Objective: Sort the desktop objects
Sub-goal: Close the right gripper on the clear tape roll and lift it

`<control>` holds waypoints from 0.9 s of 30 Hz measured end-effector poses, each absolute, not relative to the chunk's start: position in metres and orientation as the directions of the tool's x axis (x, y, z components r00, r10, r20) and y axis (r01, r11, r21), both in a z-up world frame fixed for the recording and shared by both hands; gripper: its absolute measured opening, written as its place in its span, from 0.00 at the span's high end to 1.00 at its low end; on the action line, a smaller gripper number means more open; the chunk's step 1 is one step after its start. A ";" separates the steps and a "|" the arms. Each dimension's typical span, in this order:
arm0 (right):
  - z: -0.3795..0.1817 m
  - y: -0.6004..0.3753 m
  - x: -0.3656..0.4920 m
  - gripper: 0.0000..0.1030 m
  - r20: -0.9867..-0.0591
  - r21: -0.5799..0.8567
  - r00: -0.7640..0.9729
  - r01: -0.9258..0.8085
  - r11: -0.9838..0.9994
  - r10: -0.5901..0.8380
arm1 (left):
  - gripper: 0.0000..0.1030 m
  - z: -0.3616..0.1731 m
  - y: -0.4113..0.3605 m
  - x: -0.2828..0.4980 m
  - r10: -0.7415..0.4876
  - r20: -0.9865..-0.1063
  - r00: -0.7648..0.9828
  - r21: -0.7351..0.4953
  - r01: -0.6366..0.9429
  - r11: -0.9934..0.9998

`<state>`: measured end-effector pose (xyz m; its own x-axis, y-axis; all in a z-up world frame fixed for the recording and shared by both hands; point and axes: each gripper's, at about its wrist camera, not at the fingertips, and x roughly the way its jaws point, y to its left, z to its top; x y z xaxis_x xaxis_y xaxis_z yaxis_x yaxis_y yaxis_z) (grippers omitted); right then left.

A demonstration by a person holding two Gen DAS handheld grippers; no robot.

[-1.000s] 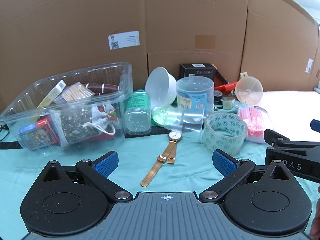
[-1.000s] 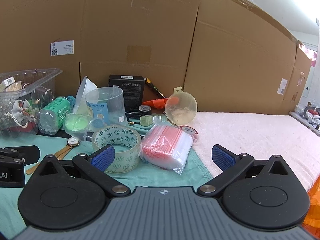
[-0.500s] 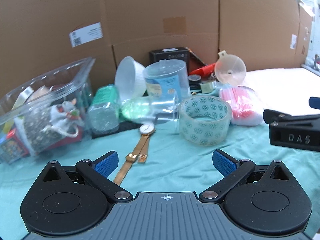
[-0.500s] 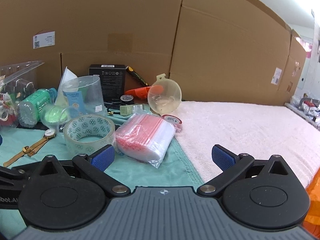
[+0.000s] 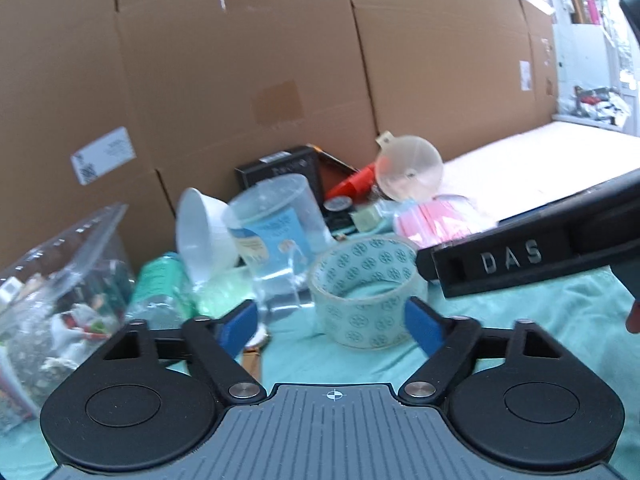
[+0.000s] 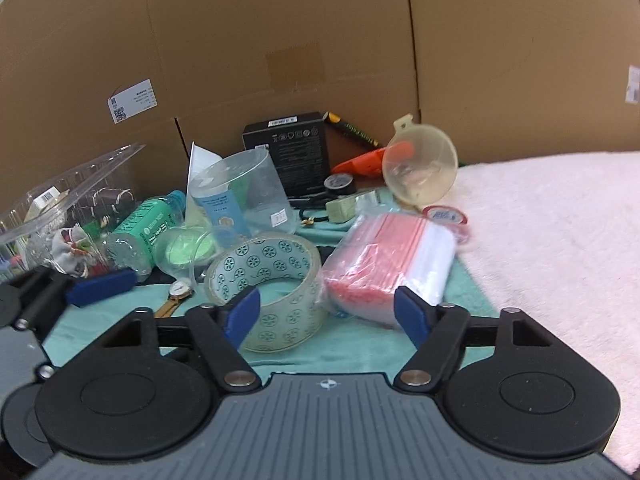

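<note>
Clear patterned tape roll (image 6: 267,282) is sitting on the teal cloth (image 6: 360,350), just beside a red-striped bag pack (image 6: 390,264) and a gold watch (image 6: 176,296). Both the left gripper (image 5: 330,322) and right gripper (image 6: 326,316) are closing near it, their pads gripping nothing.

The left gripper (image 5: 330,322), its jaws closing on nothing, sits low in the frame. Just above it stands a patterned tape roll (image 5: 366,286), with the right gripper (image 5: 520,258) entering at the right.
</note>
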<state>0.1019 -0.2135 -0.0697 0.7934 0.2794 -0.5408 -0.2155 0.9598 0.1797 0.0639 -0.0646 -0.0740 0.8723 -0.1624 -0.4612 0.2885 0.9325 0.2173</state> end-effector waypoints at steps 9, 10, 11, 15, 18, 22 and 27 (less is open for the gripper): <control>-0.056 -0.218 0.120 0.58 -0.528 0.239 0.776 -0.256 0.937 0.346 | 0.69 -0.078 -0.071 0.076 -0.254 -0.489 0.834 0.230 0.405 0.885; -0.050 -0.218 0.127 0.58 -0.521 0.215 0.782 -0.269 0.939 0.343 | 0.69 -0.077 -0.072 0.075 -0.259 -0.479 0.839 0.237 0.408 0.882; -0.046 -0.216 0.133 0.58 -0.522 0.188 0.777 -0.296 0.936 0.351 | 0.68 -0.076 -0.074 0.074 -0.269 -0.469 0.841 0.248 0.418 0.874; -0.038 -0.205 0.164 0.60 -0.557 0.093 0.732 -0.415 0.905 0.393 | 0.67 -0.076 -0.088 0.077 -0.291 -0.490 0.822 0.333 0.485 0.808; -0.045 -0.196 0.185 0.62 -0.618 0.082 0.664 -0.477 0.875 0.421 | 0.70 -0.078 -0.095 0.081 -0.297 -0.501 0.813 0.410 0.526 0.745; -0.061 -0.191 0.197 0.62 -0.669 0.090 0.612 -0.497 0.863 0.422 | 0.79 -0.083 -0.095 0.088 -0.332 -0.553 0.764 0.437 0.606 0.665; -0.074 -0.190 0.198 0.63 -0.683 0.110 0.588 -0.503 0.857 0.433 | 0.79 -0.087 -0.099 0.087 -0.342 -0.573 0.745 0.503 0.649 0.570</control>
